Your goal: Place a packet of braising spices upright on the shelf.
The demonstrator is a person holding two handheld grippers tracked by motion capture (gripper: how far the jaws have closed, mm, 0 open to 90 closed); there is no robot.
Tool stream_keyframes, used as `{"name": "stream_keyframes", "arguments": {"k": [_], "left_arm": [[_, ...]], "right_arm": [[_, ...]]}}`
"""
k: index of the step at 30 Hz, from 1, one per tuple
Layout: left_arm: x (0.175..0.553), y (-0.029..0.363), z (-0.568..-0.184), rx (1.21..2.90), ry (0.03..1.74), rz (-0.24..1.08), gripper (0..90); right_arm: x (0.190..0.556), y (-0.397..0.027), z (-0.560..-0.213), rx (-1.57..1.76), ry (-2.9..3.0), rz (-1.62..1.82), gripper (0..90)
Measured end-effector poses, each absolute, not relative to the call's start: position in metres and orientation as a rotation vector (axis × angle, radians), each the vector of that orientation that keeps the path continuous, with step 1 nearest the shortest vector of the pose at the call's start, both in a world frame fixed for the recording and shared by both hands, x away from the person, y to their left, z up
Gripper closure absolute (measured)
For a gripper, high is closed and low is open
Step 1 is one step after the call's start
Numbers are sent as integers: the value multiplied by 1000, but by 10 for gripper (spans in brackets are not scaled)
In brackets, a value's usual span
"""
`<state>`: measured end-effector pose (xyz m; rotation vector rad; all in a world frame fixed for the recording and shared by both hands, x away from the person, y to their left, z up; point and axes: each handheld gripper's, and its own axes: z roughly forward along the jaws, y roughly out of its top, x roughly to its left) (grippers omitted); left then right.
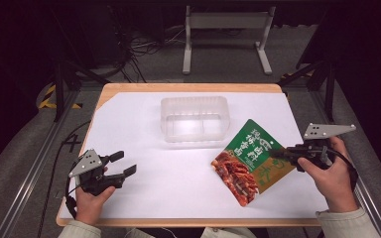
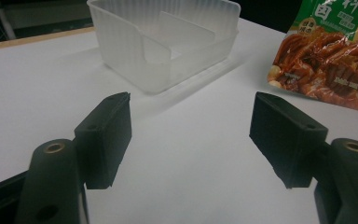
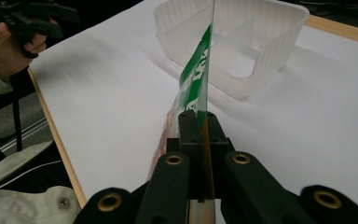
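Note:
A green snack pouch (image 1: 250,158) printed with red food hangs lifted over the right of the white table cover, and my right gripper (image 1: 276,154) is shut on its right edge. From the right gripper view the pouch (image 3: 196,79) stands edge-on, clamped between the two black jaws of my right gripper (image 3: 200,119). A clear plastic bin (image 1: 194,119) with a divider sits at the table's middle back. My left gripper (image 1: 124,163) stands open near the front left, nothing between its jaws. Its own view shows the left gripper (image 2: 191,112) facing the bin (image 2: 168,42) and the pouch (image 2: 326,60).
White sheet (image 1: 144,148) covers the wooden table (image 1: 188,88); its edges lie close on the left and front. Beyond the table stand a white frame (image 1: 225,34) and floor cables. In the right gripper view the other hand (image 3: 9,46) holds its gripper at top left.

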<state>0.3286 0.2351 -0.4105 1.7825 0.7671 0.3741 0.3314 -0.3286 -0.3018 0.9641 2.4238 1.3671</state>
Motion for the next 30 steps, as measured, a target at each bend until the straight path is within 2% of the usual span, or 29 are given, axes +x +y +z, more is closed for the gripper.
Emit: {"name": "stream_keyframes", "arguments": {"k": [10, 30], "left_arm": [[329, 235, -411, 1785, 766, 378, 302], [329, 235, -411, 1781, 776, 371, 302]], "right_arm": [[327, -319, -279, 896, 2408, 1395, 900], [335, -313, -248, 972, 2327, 1478, 900]]}}
